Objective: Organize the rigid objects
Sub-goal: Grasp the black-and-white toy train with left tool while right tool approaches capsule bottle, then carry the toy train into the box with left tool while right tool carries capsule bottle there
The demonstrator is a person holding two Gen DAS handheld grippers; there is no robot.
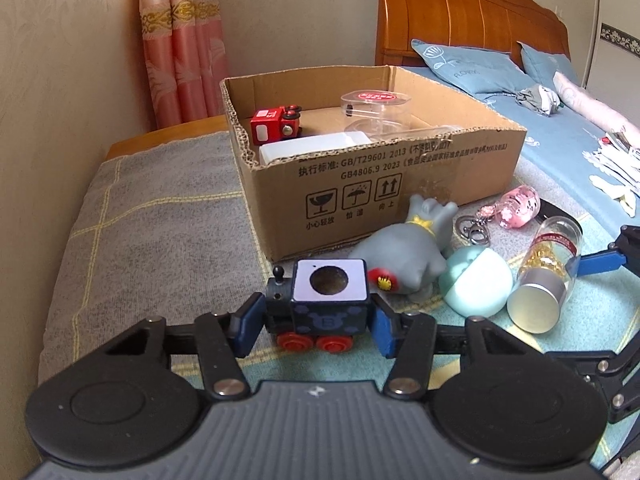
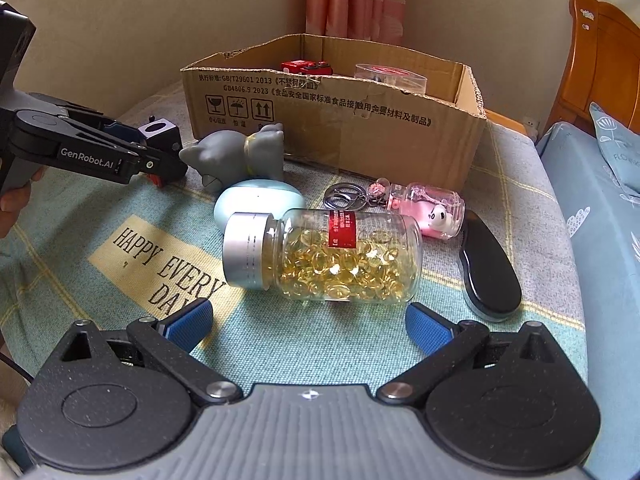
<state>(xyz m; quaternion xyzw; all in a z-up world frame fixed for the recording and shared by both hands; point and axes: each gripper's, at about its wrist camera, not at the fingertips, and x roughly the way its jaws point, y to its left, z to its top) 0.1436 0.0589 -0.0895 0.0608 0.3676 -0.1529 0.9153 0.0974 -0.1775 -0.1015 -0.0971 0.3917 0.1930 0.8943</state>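
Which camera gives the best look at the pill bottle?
The right wrist view. There the pill bottle lies on its side in full view, silver cap, red label and yellow capsules all clear. The left wrist view shows it at the right edge, mostly cap-end on, so little of the body is visible.

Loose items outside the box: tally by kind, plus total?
Toy train, in the left gripper: 1
Grey figure: 1
Teal egg-shaped case: 1
Capsule bottle: 1
Pink keychain bottle: 1
Black oval case: 1
Total: 6
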